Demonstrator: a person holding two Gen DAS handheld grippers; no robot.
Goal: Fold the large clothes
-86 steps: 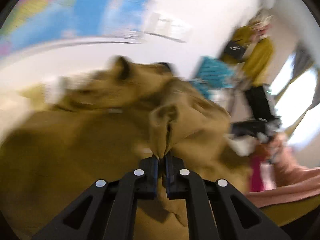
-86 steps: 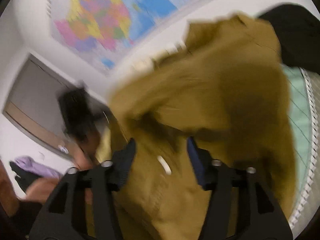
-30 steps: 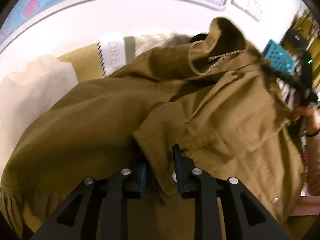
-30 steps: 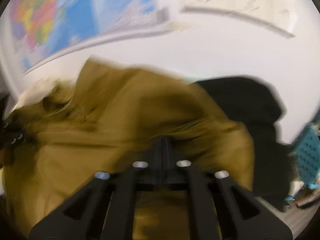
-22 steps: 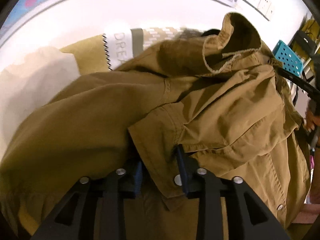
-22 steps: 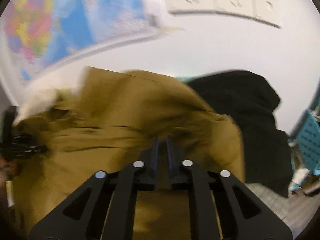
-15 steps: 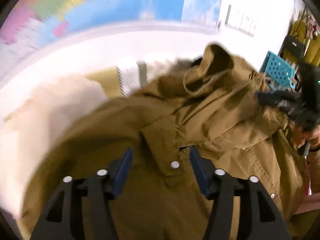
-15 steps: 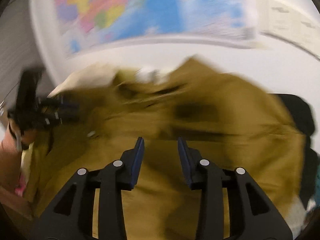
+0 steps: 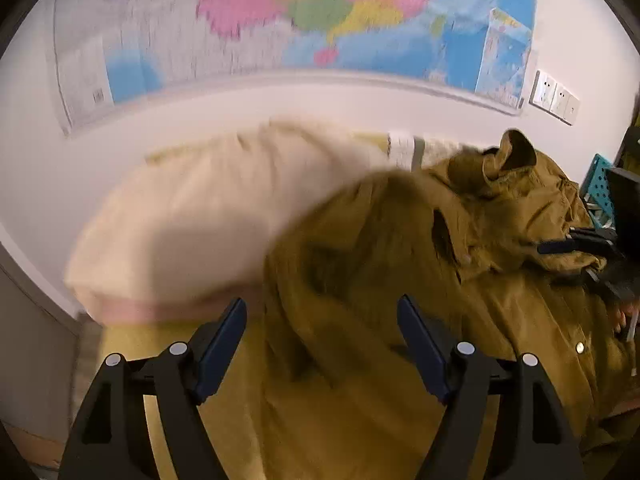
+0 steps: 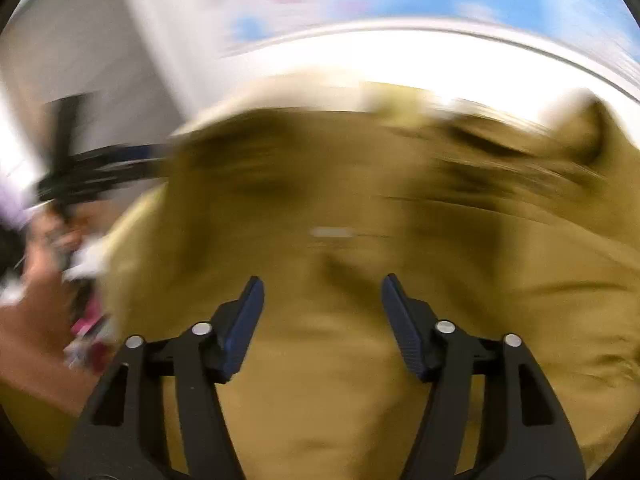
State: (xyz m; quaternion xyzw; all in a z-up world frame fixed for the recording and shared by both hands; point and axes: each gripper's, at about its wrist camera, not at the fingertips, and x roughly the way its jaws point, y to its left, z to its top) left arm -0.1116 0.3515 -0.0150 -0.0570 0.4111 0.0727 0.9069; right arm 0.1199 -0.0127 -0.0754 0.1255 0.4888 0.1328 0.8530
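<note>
**Both claws let go above a brown jacket spread on a bed**

A large olive-brown jacket (image 9: pixel 420 280) lies spread over a yellow-green bedsheet (image 9: pixel 132 352), its hood (image 9: pixel 508 156) at the far end near the wall and its snap-buttoned front running toward the near right. Its long axis runs from near to far.

The left claw (image 9: pixel 322 344) hangs above the near left part of the jacket. Its jaws have just been opening and now stand wide apart, released, with cloth below them but nothing pinched between the blue pads. The jacket spreads ahead and to the right of this claw.

The right claw (image 10: pixel 322 320) also has jaws that have just been opening; they are parted and empty, pointing down at the middle of the jacket (image 10: pixel 360 220), which fills that heavily blurred view. In the left view, the right claw (image 9: pixel 572 246) shows at the far right edge, over the jacket's right side near the hood.

Judging by this, each claw is closest to its own side of the jacket, so the left side falls to the left claw.

A cream pillow (image 9: pixel 208 216) lies to the left, touching or overlapped by the jacket's shoulder. A colourful wall map (image 9: pixel 304 20) hangs behind, and a teal basket (image 9: pixel 600 184) sits at the far right. Nothing blocks the jacket itself.
</note>
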